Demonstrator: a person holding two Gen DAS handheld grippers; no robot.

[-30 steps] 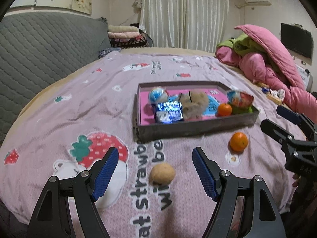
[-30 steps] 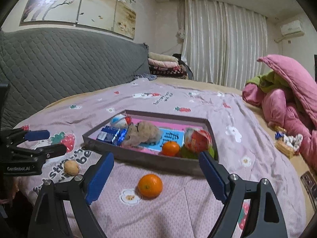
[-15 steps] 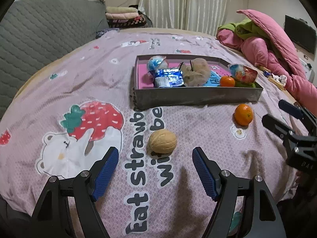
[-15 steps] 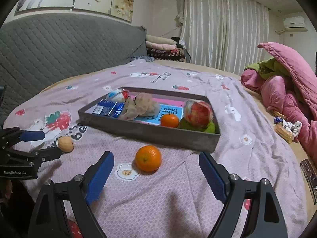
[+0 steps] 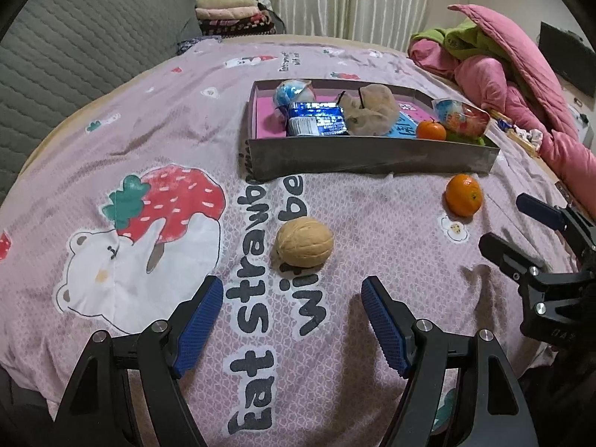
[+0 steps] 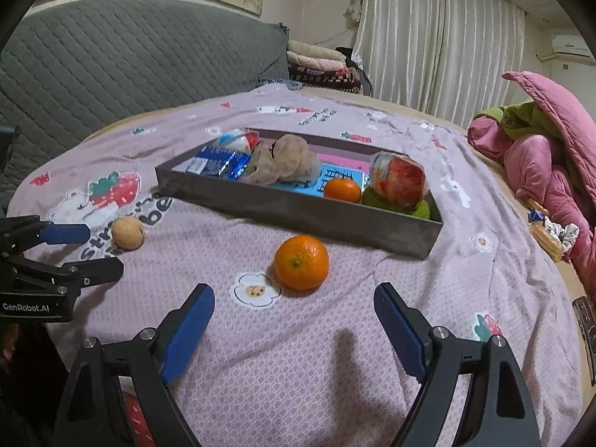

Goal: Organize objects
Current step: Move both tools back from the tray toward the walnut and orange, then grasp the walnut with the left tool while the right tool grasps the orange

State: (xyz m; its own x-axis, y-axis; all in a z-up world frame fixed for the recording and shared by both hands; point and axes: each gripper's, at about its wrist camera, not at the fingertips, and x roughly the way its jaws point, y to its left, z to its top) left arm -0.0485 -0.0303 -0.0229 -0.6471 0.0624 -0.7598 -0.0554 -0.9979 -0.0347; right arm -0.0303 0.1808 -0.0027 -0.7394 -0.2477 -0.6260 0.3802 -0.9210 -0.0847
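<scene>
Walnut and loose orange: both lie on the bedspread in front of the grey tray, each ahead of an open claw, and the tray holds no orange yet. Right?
Not quite. The grey tray already holds an orange, beside the wrapped red fruit; the right wrist view shows it. The walnut and loose orange do lie on the bedspread, ahead of the open left claw and right claw.

Bare pink strawberry-print bedspread (image 5: 178,119) lay open before the wide-open left gripper (image 5: 292,292) up to the tan round walnut (image 5: 304,243). Beyond, the grey rectangular tray's (image 5: 372,156) near wall blocked passage toward the bedspread's far edge.
</scene>
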